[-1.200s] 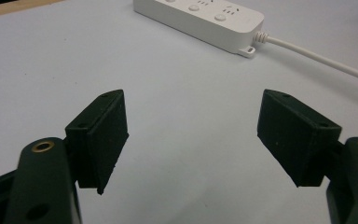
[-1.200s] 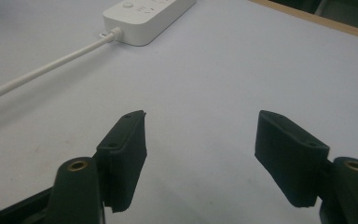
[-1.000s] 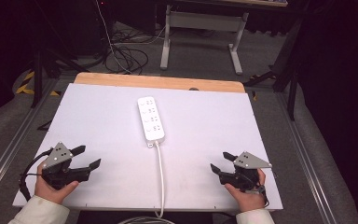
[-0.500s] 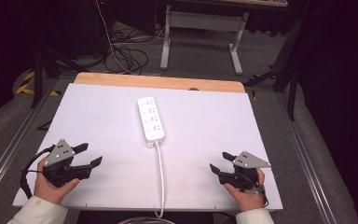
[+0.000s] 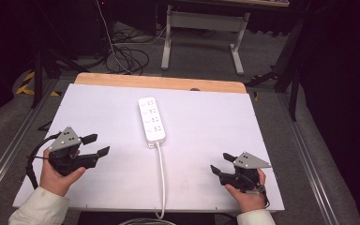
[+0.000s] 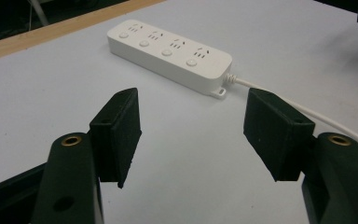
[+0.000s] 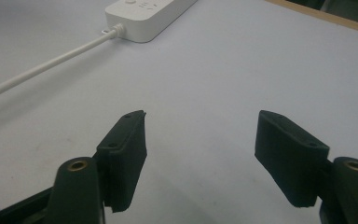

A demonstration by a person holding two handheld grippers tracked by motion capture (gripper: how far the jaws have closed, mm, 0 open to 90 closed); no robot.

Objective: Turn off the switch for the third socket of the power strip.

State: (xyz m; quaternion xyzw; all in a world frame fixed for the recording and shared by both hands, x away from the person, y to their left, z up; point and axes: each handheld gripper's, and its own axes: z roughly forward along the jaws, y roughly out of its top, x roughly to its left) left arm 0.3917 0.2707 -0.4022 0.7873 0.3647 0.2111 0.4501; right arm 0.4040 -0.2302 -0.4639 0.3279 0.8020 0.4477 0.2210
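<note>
- A person seated at a white matte table [image 5: 98, 112] holds 2 black two-jaw grippers, 1 in each hand, on either side of a white plastic 4-outlet power strip [image 5: 151, 120] lying flat near the middle, slightly toward the far side.
- The left gripper [image 5: 99, 145], held a little above the table at the near left, has its jaws apart and has just been drawing them closer; nothing sits between them, and in the left gripper view the strip lies ahead, well beyond the tips.
- The right gripper [image 5: 221, 163] rests low at the near right with jaws wide apart and empty, well apart from the strip.
- The strip is a smooth, rounded-corner oblong with a row of 4 round buttons beside its sockets and a small mounting tab at the cable end; a thin white round cable [image 5: 161, 178] runs from it toward the person and over the near edge.
- The jaw pads [image 6: 120, 133] are blocky, dull black wedges with a faintly grained face.
- Judging by the reach, the left gripper appears to be heading for the strip; a sound grasp would take it across its narrow width, pads flat on the long sides, clear of buttons and cable.
</note>
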